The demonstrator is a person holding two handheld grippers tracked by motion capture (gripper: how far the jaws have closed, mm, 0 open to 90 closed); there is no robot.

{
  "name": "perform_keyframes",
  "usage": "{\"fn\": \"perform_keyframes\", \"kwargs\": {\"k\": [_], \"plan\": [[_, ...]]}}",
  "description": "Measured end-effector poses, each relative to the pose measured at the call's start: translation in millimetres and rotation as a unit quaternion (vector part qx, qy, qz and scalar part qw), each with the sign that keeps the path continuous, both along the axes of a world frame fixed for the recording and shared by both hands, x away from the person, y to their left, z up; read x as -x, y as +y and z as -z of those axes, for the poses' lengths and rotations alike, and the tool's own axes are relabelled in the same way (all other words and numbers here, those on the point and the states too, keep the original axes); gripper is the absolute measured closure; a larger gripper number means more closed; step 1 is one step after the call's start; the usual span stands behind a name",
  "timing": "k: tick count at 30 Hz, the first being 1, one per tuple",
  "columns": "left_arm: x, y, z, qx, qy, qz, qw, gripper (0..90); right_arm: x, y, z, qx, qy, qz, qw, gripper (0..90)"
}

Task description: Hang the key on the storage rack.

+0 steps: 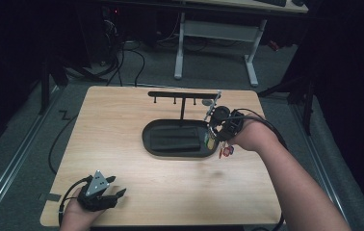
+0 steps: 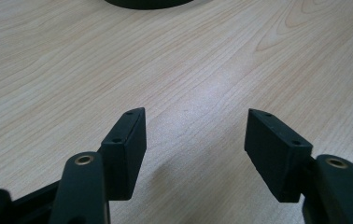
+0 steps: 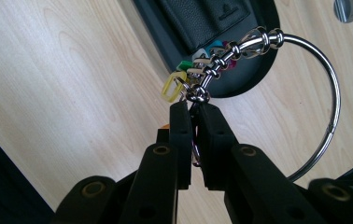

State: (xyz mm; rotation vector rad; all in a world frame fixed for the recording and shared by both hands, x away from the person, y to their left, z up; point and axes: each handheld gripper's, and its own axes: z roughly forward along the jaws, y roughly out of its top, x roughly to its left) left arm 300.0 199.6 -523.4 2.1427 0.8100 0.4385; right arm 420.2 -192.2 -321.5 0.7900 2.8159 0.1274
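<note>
A large silver key ring (image 3: 326,88) carries several small rings and coloured key tags (image 3: 184,79). My right gripper (image 3: 192,109) is shut on the ring's lower part, holding it above the right end of the black oval tray (image 1: 146,137). In the high view the right gripper (image 1: 217,129) hangs by the tray's right rim with red tags (image 1: 227,151) dangling under it. A black wallet (image 1: 175,138) lies inside the tray. Behind the tray stands a black hook rack (image 1: 182,95). My left gripper (image 1: 115,195) rests open near the table's front left, its jaws (image 2: 195,144) apart over bare wood.
The light wood table (image 1: 122,168) has free room across its middle and left. A small silver disc (image 3: 348,8) lies on the table beyond the tray. Cables and a white desk frame (image 1: 214,43) stand on the floor behind the table.
</note>
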Motion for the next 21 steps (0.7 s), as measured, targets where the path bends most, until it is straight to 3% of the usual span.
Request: {"fn": "perform_keyframes", "kwargs": {"k": [11, 21], "plan": [[-1.0, 1.8, 1.3, 0.001, 0.003, -0.002, 1.0000, 39.4, -27.2, 12.9, -9.9, 0.003, -0.020, 0.001, 0.9998, 85.2], [-1.1, 4.1, 1.6, 0.000, 0.005, -0.003, 1.0000, 39.5, -46.3, 18.0, -6.4, 0.016, -0.028, 0.005, 0.9995, 85.2]]}}
